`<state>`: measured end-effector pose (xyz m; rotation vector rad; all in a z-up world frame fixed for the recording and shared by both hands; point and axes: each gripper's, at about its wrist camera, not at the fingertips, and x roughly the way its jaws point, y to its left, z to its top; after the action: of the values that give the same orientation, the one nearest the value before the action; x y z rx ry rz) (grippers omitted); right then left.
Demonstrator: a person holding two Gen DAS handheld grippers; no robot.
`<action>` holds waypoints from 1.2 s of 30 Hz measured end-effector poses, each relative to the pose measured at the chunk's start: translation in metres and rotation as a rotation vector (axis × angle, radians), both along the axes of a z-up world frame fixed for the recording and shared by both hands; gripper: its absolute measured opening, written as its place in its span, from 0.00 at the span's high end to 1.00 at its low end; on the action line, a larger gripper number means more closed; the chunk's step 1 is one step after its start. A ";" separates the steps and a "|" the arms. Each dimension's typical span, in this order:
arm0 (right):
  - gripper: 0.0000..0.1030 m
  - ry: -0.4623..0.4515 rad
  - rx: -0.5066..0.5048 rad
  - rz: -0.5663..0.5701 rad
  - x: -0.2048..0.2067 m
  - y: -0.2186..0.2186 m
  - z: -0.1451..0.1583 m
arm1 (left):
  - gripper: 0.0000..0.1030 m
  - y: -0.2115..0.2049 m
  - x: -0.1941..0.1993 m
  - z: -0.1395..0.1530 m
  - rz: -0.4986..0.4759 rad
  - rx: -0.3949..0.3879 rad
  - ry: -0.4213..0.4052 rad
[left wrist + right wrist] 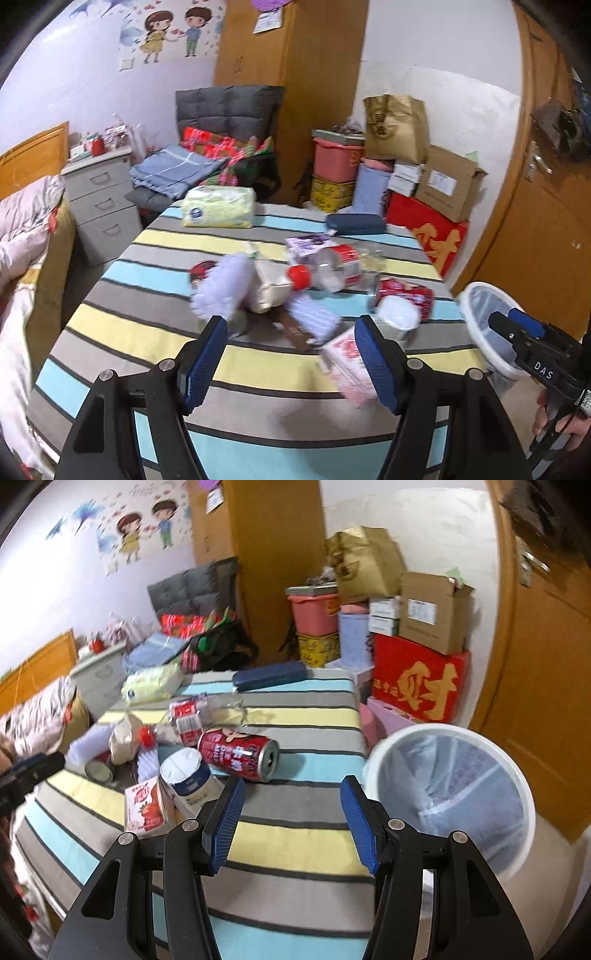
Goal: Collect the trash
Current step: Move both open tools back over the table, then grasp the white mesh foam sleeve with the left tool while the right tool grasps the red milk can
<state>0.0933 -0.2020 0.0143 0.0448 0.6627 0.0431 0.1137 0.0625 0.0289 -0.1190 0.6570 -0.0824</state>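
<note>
I see both my left gripper (pixel 291 354) and right gripper (pixel 291 821) spread and empty above the striped table (pixel 295 834). The red can (pixel 238 754) lies on that table beside the white bin (pixel 452 797).

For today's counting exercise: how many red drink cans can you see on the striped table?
2. One red can lies on its side at the right of the pile, beside the white cup. Another shows partly behind the fluffy white item at the left. More may be hidden.
</note>
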 end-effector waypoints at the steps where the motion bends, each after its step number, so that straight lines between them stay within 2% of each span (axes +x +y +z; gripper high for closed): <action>1: 0.46 0.009 -0.008 0.014 0.005 0.004 -0.002 | 0.31 0.004 0.001 -0.002 0.007 0.004 0.002; 6: 0.46 0.025 0.008 0.043 0.022 0.009 -0.006 | 0.31 0.032 0.014 -0.016 0.062 -0.025 0.041; 16: 0.45 0.046 -0.027 0.137 0.062 0.016 -0.008 | 0.31 0.059 0.050 -0.023 0.094 0.012 0.072; 20: 0.45 0.071 -0.037 0.174 0.077 0.018 -0.014 | 0.31 0.057 0.069 -0.023 0.061 0.032 0.071; 24: 0.45 0.107 -0.052 0.216 0.083 0.021 -0.022 | 0.31 0.054 0.090 -0.033 0.038 0.038 0.126; 27: 0.41 0.106 -0.069 0.225 0.087 0.020 -0.023 | 0.31 0.050 0.099 -0.038 0.054 0.087 0.127; 31: 0.41 0.128 -0.074 0.274 0.091 0.023 -0.024 | 0.31 0.052 0.108 -0.043 0.057 0.058 0.138; 36: 0.40 0.151 -0.120 0.322 0.095 0.028 -0.024 | 0.31 0.049 0.115 -0.048 0.030 0.071 0.156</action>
<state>0.1882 -0.1736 -0.0098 -0.1766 0.8178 0.3125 0.2288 0.1115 -0.0193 -0.0672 0.8132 -0.0208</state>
